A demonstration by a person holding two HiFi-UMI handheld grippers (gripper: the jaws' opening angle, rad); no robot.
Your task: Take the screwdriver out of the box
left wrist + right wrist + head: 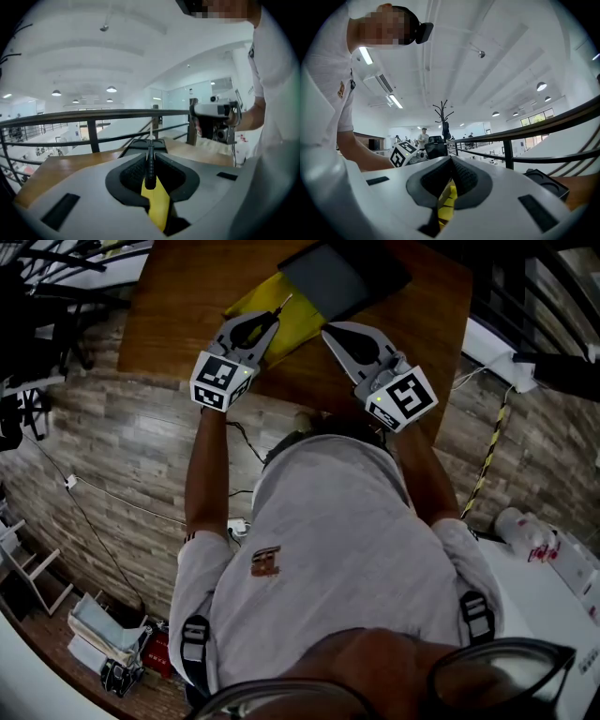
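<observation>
My left gripper [267, 320] is shut on the screwdriver [279, 307] and holds it above the wooden table [187, 306]. In the left gripper view the left gripper [150, 157] clamps the screwdriver's black grip [149, 166]; the yellow handle end runs back toward the camera and the thin metal shaft points away, past the jaw tips. A dark open box [337, 277] lies on the table just beyond, next to a yellow piece [300, 320]. My right gripper [328, 331] hangs beside the left with its jaw tips together [451, 159]; yellow shows through the gap behind them.
A dark railing [93, 115] runs past the far edge of the table. The dark box [145, 144] sits right in front of the left jaws. The table's near edge is below the grippers, with wood-plank floor [122, 446] and cables underneath. A white bench [553, 577] is on the right.
</observation>
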